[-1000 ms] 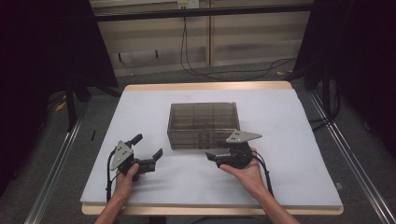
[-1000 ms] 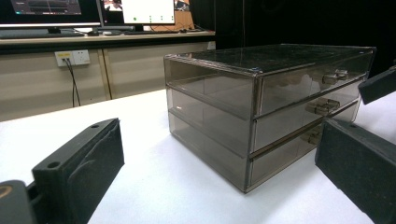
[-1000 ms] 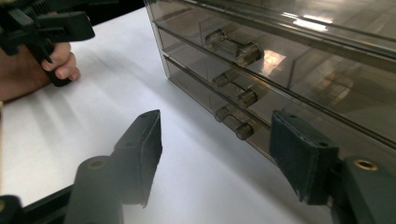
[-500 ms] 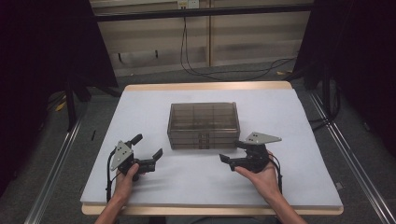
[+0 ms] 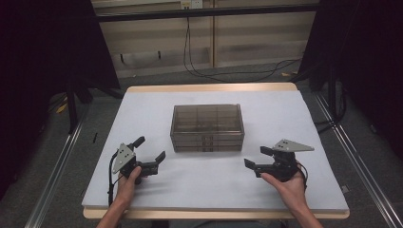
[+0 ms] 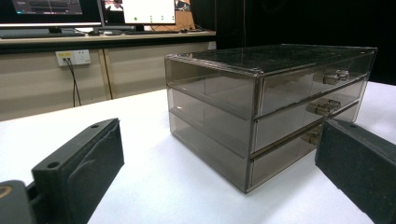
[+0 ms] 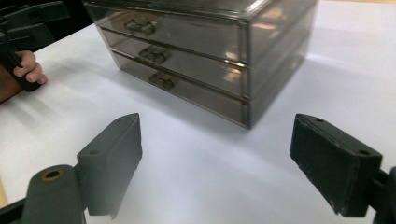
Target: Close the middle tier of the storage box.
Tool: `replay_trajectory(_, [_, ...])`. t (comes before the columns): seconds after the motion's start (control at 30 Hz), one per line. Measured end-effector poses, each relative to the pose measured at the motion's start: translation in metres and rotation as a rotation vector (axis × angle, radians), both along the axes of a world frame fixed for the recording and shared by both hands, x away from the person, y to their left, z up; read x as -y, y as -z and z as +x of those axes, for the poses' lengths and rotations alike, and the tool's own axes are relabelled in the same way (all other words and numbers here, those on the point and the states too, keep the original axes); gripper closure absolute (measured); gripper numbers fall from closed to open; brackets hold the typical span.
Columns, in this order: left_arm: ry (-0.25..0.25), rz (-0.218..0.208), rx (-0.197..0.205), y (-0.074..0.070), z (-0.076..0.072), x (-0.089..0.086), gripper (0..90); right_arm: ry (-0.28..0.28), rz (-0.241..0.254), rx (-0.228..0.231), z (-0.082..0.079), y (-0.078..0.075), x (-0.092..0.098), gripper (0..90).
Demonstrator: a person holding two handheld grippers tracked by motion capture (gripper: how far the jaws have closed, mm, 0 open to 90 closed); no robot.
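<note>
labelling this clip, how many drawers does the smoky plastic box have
3, stacked in the box: top drawer, middle drawer, bottom drawer, all shut, each with a front handle.

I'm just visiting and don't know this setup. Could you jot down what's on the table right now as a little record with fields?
surface: white table
main object: smoky transparent three-drawer box, mid-table
drawers: all three shut, each with a small handle on the front, facing the person
left gripper: open, holding nothing, near the box's front left corner, apart from it
right gripper: open, holding nothing, near the box's front right corner, apart from it
hands: one on each gripper, near the table's front edge
background: cables on the floor behind the table
</note>
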State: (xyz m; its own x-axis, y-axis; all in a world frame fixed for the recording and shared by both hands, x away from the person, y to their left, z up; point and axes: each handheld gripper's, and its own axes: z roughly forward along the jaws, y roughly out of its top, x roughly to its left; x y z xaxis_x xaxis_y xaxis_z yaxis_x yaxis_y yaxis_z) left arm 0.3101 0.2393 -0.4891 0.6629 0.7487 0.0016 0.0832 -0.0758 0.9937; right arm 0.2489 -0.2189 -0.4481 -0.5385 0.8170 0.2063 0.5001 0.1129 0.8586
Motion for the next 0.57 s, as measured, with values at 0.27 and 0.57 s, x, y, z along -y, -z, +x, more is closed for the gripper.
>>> replay_trajectory(0.27, [0.005,0.014,0.004,0.000,0.000,-0.001,1.1,0.076,-0.013,-0.011,-0.014,0.000,0.033,15.6])
replay_trajectory(0.57, [0.011,0.012,0.008,0.000,0.000,0.000,1.2,0.145,-0.013,-0.021,-0.029,0.009,0.058,12.2])
